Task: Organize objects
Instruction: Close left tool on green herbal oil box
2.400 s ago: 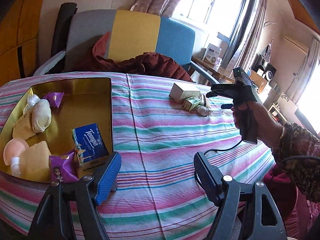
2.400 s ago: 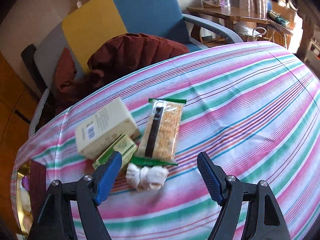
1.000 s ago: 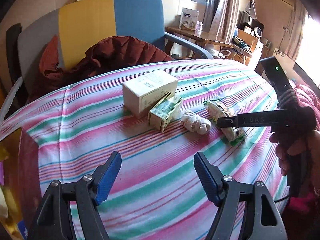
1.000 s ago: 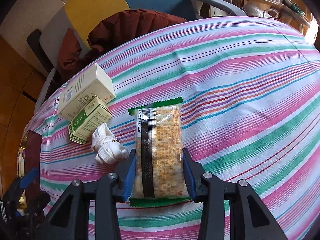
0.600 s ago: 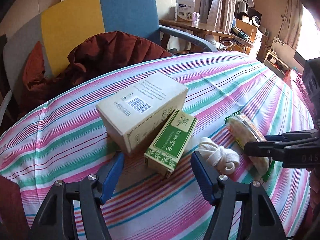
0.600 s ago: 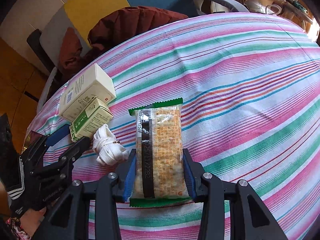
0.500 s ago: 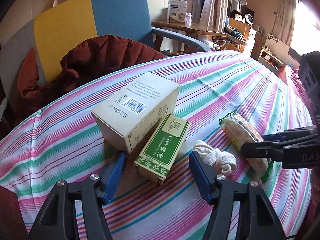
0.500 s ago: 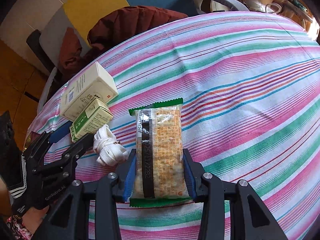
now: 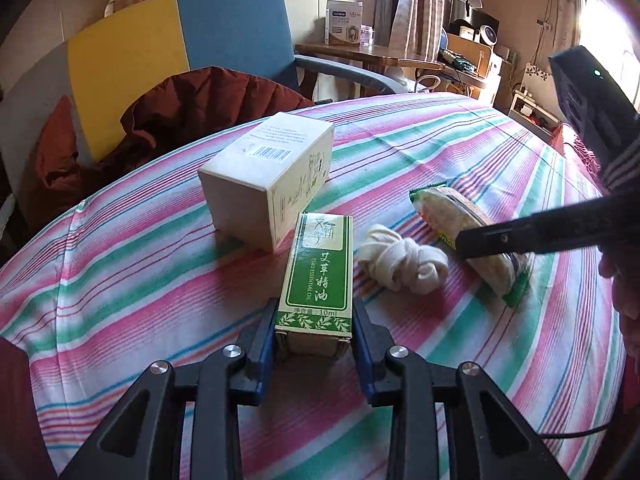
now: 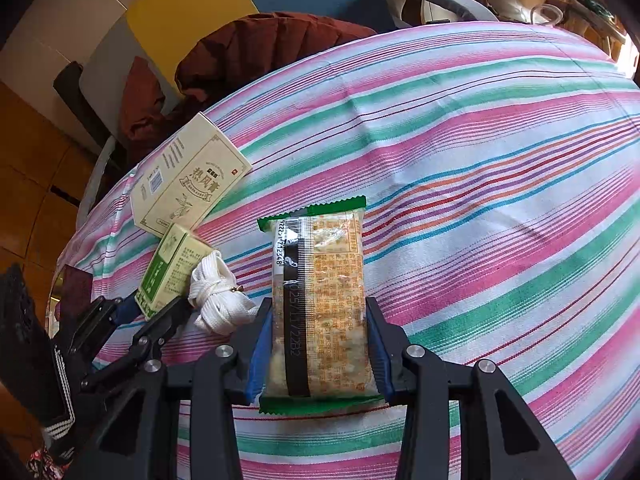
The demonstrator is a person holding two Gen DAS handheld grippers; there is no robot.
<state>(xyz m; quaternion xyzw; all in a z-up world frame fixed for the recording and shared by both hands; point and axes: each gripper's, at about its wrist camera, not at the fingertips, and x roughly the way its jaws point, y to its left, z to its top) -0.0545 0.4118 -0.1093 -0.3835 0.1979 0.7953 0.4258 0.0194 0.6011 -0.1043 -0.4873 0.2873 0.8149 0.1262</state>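
Observation:
My left gripper (image 9: 314,334) is shut on a small green essential oil box (image 9: 318,276) lying on the striped tablecloth; the box also shows in the right wrist view (image 10: 170,276). My right gripper (image 10: 318,344) is shut on a clear cracker packet (image 10: 320,304) with green ends; the packet shows in the left wrist view (image 9: 468,228) too. A cream box (image 9: 268,176) lies just behind the green box. A knotted white cord (image 9: 404,262) lies between the green box and the packet.
The round table (image 10: 500,160) with a pink and green striped cloth stretches away to the right. A chair with a dark red jacket (image 9: 200,108) stands behind the table. A dark box edge (image 10: 74,284) shows at the far left.
My left gripper has moved forward and closed its jaws onto the green box. My right gripper has stayed shut on the cracker packet without moving.

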